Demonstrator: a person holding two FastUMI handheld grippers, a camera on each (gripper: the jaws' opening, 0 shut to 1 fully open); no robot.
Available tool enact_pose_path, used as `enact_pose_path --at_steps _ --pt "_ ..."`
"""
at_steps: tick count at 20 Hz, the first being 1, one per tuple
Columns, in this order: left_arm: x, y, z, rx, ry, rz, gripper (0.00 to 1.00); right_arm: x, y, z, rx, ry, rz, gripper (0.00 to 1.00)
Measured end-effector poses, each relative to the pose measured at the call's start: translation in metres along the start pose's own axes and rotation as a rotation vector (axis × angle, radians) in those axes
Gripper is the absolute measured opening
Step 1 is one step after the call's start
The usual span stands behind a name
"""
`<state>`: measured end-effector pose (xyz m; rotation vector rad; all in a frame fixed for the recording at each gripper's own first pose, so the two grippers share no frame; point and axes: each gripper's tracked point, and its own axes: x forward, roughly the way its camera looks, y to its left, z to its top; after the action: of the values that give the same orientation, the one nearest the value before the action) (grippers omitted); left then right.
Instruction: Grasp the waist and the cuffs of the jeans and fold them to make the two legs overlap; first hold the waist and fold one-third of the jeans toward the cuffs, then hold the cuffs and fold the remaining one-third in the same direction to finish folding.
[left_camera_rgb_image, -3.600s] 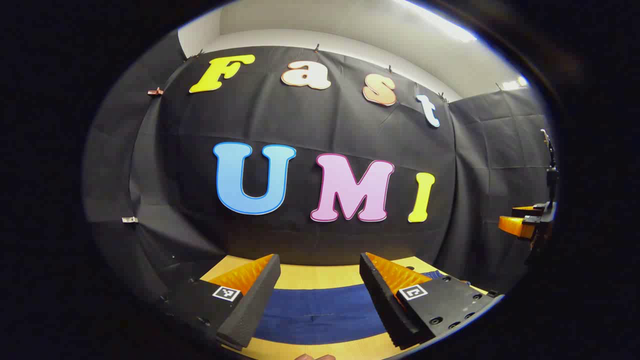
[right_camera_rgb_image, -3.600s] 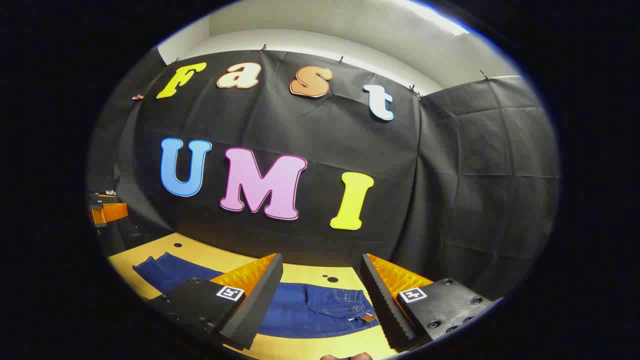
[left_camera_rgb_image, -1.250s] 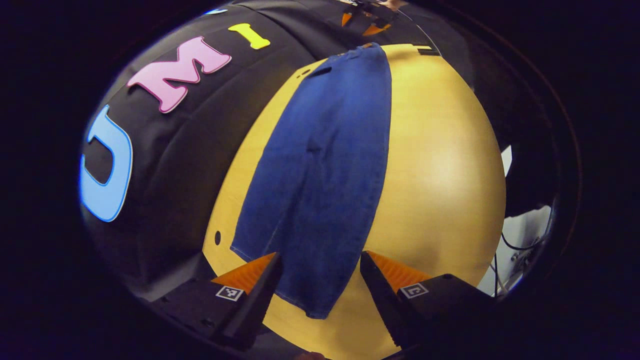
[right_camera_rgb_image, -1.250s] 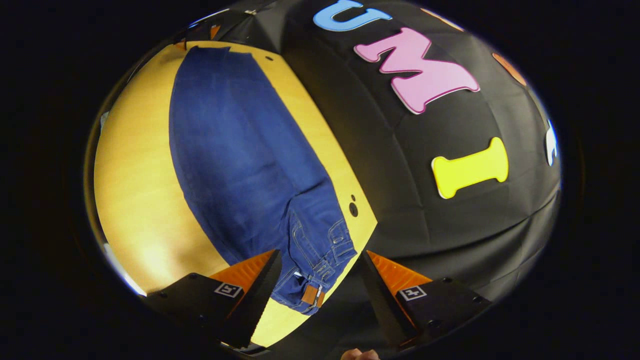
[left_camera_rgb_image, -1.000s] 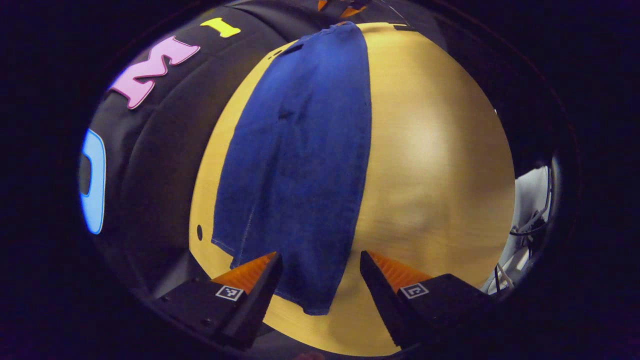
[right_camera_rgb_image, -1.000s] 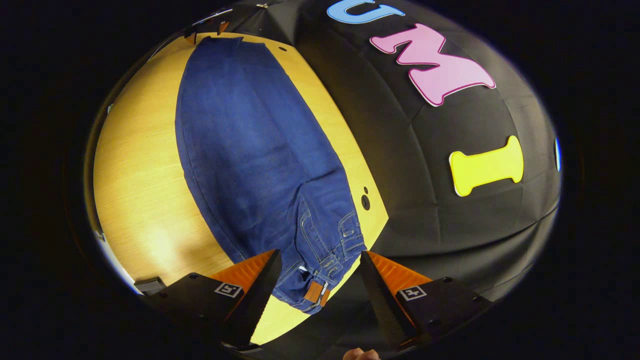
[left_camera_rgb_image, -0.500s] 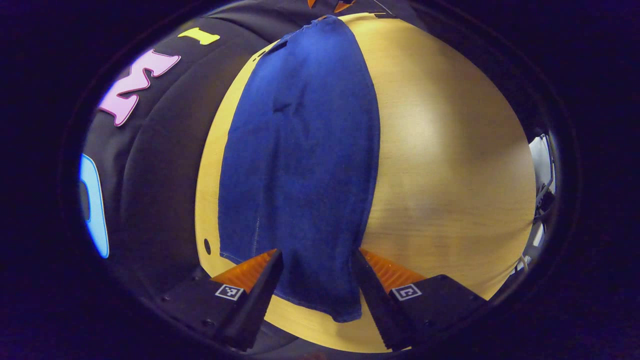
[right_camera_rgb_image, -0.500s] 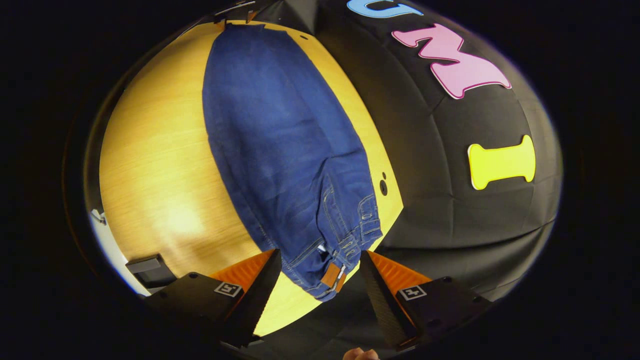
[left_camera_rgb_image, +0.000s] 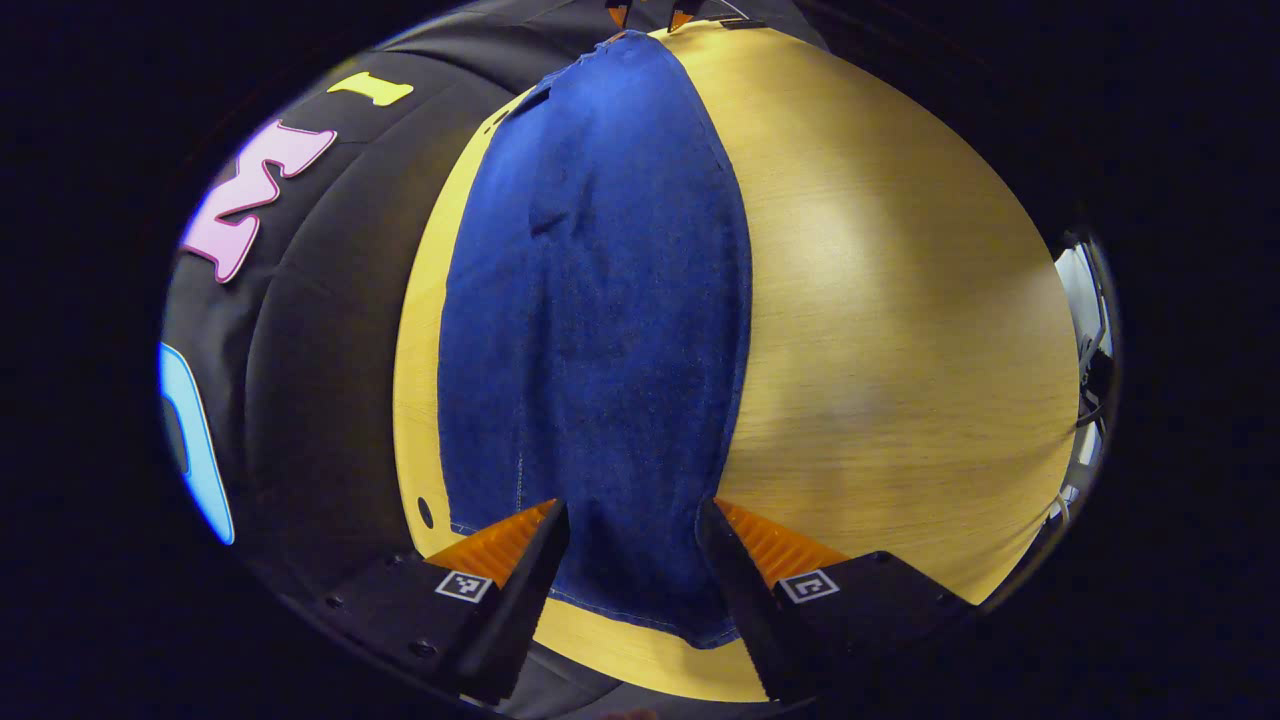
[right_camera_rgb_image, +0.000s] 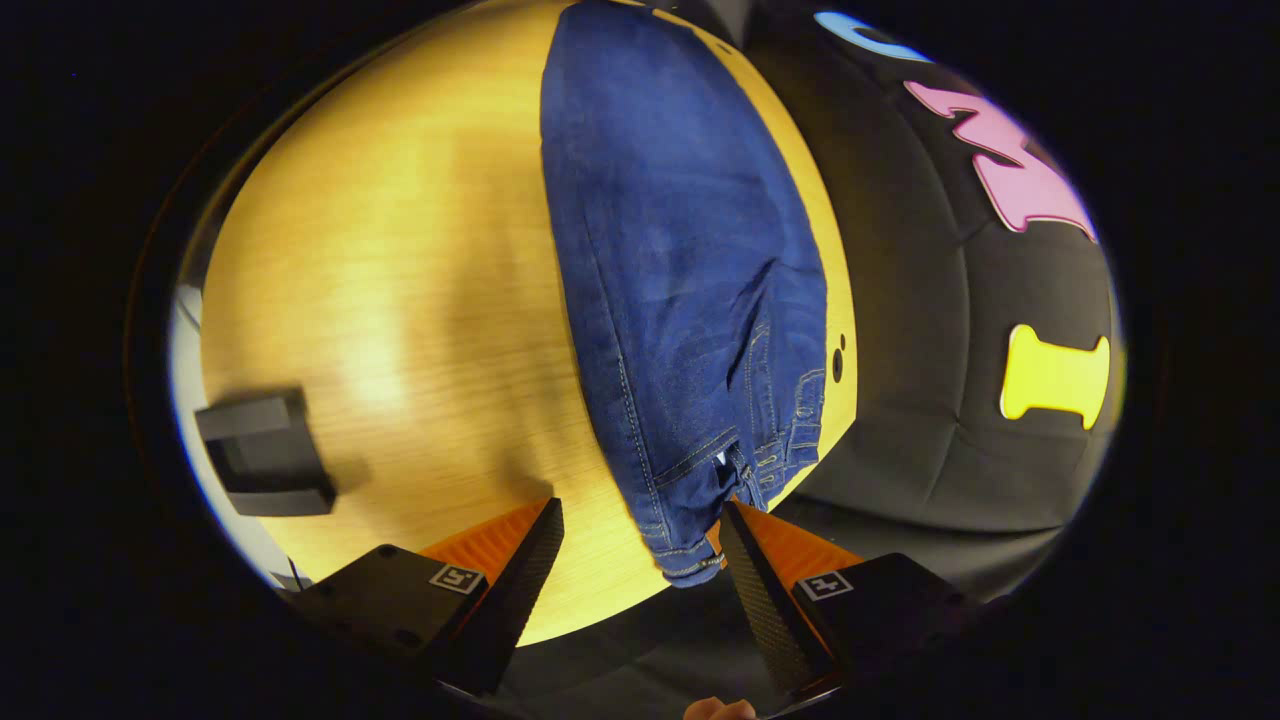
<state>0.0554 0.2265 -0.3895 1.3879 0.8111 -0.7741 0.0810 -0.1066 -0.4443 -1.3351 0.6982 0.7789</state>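
Dark blue jeans (left_camera_rgb_image: 600, 300) lie flat and lengthwise on the yellow wooden table (left_camera_rgb_image: 880, 300), legs overlapped. In the left gripper view the cuff end lies nearest, and my left gripper (left_camera_rgb_image: 630, 585) is open with the cuffs between its fingers. The right gripper (left_camera_rgb_image: 648, 13) shows small at the far waist end. In the right gripper view the jeans (right_camera_rgb_image: 680, 250) run away from me, with the waist and its pockets and stitching nearest. My right gripper (right_camera_rgb_image: 640, 590) is open, and the waist corner (right_camera_rgb_image: 690, 560) lies just inside its right-hand finger.
A dark box-like block (right_camera_rgb_image: 265, 455) sits at the table's (right_camera_rgb_image: 380, 250) left edge in the right gripper view. Small round holes (right_camera_rgb_image: 836, 365) mark the tabletop near the black cloth wall. Bare wood lies beside the jeans. A bit of a hand (right_camera_rgb_image: 718, 709) shows below.
Both grippers have come down from facing the wall to the ends of the jeans. The left now straddles the cuffs; the right has swung sideways, so the waist sits by its right-hand finger.
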Motion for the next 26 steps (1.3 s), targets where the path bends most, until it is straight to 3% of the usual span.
enact_pose_path --at_steps 4,6,7,9,11,12,15,19,24,26 --pt "0.004 0.0 0.005 0.019 -0.005 -0.006 0.84 0.018 -0.023 0.004 -0.007 -0.001 -0.045 0.94" --pt "0.011 0.001 0.006 0.032 0.006 -0.012 0.79 0.028 -0.017 0.006 -0.004 0.018 -0.008 0.9" --pt "0.015 0.002 0.009 0.009 0.009 -0.032 0.75 0.031 -0.01 0.006 0.001 0.036 0.022 0.68" --pt "0.018 -0.004 0.01 -0.09 0.014 -0.057 0.45 0.035 -0.005 0.007 0.023 0.057 0.037 0.23" --pt "0.016 -0.002 0.011 -0.123 0.01 -0.049 0.15 0.036 -0.003 0.007 0.112 0.074 0.055 0.11" --pt "0.015 -0.001 0.011 -0.118 0.019 -0.049 0.07 0.034 -0.004 0.008 0.158 0.086 0.066 0.06" --pt "0.018 0.001 0.01 -0.106 0.018 -0.062 0.06 0.029 -0.007 0.009 0.247 0.105 0.08 0.06" --pt "0.008 0.019 0.011 -0.189 0.001 -0.028 0.06 0.008 -0.037 0.018 0.518 0.068 0.021 0.06" --pt "-0.01 0.052 0.014 -0.481 -0.028 0.002 0.06 -0.023 -0.09 0.036 0.686 -0.001 -0.081 0.06" --pt "-0.02 0.072 0.018 -0.535 -0.045 0.033 0.06 -0.032 -0.118 0.039 0.784 -0.038 -0.117 0.06"
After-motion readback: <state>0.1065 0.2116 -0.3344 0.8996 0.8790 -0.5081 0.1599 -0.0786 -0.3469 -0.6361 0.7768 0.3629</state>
